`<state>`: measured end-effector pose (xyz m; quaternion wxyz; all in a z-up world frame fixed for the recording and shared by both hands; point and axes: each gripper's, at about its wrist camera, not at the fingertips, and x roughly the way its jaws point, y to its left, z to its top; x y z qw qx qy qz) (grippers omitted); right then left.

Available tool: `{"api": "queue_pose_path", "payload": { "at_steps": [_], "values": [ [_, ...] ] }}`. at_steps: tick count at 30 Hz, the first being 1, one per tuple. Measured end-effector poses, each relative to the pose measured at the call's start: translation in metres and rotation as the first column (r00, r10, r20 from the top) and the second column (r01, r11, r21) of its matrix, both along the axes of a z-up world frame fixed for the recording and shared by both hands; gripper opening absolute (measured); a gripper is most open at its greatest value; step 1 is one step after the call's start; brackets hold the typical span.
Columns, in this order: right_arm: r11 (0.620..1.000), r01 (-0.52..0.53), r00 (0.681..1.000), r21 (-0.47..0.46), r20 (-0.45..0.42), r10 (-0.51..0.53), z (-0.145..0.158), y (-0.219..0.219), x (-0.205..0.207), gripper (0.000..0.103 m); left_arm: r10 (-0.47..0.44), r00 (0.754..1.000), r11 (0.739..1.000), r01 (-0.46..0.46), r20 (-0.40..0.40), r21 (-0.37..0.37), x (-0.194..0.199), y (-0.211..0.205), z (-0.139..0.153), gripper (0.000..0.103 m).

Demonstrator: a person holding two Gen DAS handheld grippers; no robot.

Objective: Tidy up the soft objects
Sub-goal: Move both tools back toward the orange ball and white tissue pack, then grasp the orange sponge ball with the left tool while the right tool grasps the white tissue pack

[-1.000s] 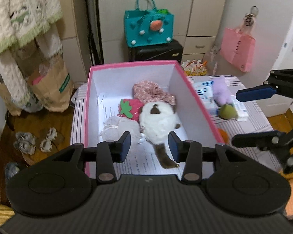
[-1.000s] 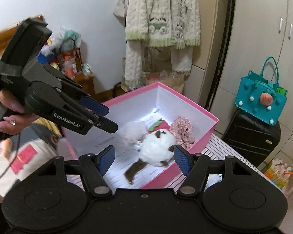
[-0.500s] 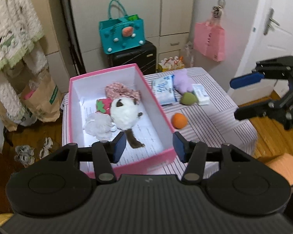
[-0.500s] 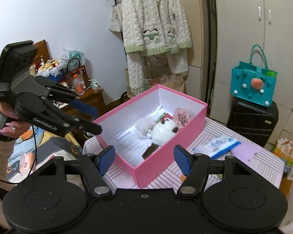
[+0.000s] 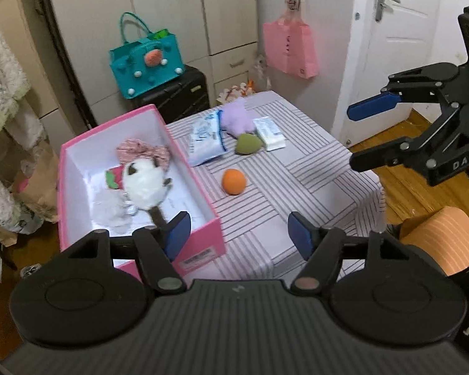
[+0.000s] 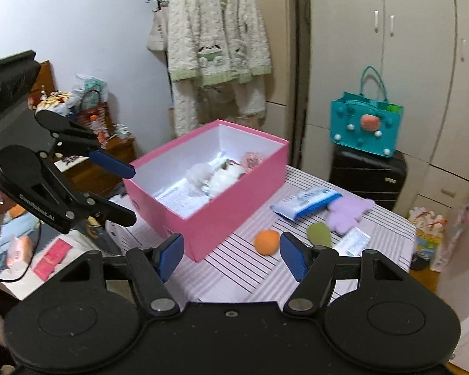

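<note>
Striped cloth covers the small table (image 5: 312,168) in a cluttered bedroom, and the pink box (image 5: 203,215) on it serves as the landmark for everything else. Inside the box lie a white plush toy (image 5: 145,184), a pink patterned scrunchie (image 5: 140,153), a strawberry-shaped soft piece (image 5: 112,178) and a pale fluffy item (image 5: 109,209). Outside the box, on the cloth just beside its long wall, sits an orange ball (image 5: 233,181); farther from the box are a green sponge (image 5: 248,144), a purple plush piece (image 5: 236,118) and two wrapped tissue packs (image 5: 204,139). The left gripper (image 5: 239,234) hangs over the box's near corner with jaws opening and nothing between them; the right gripper (image 6: 231,251) is open and empty, aimed at the cloth near the orange ball. These leftover pieces look light and squashy, so they should give under the pads instead of slipping; a pinch across the widest middle of the ball or sponge seems safest, since an off-centre hold could let a round one squirt out. The tissue packs look slick-wrapped and would probably do better taken by their thin edge
</note>
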<state>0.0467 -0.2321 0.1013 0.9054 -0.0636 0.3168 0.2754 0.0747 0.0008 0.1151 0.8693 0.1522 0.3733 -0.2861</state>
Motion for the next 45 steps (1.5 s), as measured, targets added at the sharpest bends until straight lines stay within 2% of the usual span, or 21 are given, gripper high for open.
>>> {"api": "queue_pose_path", "payload": {
  "at_steps": [3,9,17,21,26,36,43,45],
  "values": [
    [1.0,0.013,1.0,-0.004,0.021,-0.013,-0.012,-0.009,-0.005,0.072,-0.024,1.0,1.0,0.024,-0.007,-0.008,-0.002,-0.012,-0.009,0.068],
    [1.0,0.029,1.0,-0.005,-0.002,-0.029,-0.033,-0.03,0.006,0.073,-0.029,1.0,0.999,0.029,0.011,-0.037,0.002,-0.033,-0.031,0.068],
    [0.999,0.053,0.999,-0.001,0.002,-0.053,-0.06,-0.046,0.022,0.073,0.006,0.996,0.998,-0.001,0.086,-0.057,0.006,-0.061,-0.059,0.068],
    [0.998,0.054,0.999,0.013,0.004,-0.054,-0.071,-0.051,0.029,0.073,0.028,0.998,0.997,-0.024,0.058,-0.072,0.009,-0.076,-0.082,0.068],
    [0.995,0.068,0.998,0.066,-0.005,-0.068,-0.093,-0.061,0.046,0.073,0.07,0.993,0.997,-0.066,0.091,-0.043,0.017,-0.096,-0.109,0.068],
    [0.985,0.17,0.985,0.034,0.008,-0.17,-0.13,-0.075,0.104,0.073,0.198,0.969,0.98,-0.192,0.15,-0.053,0.054,-0.119,-0.14,0.068],
    [0.979,0.201,0.979,0.009,-0.044,-0.201,-0.156,-0.07,0.147,0.073,0.281,0.929,0.958,-0.287,0.243,-0.009,0.075,-0.143,-0.167,0.066],
    [0.977,0.214,0.976,-0.025,-0.028,-0.214,-0.161,-0.064,0.156,0.073,0.283,0.928,0.955,-0.295,0.243,0.012,0.083,-0.15,-0.173,0.065]
  ]
}}
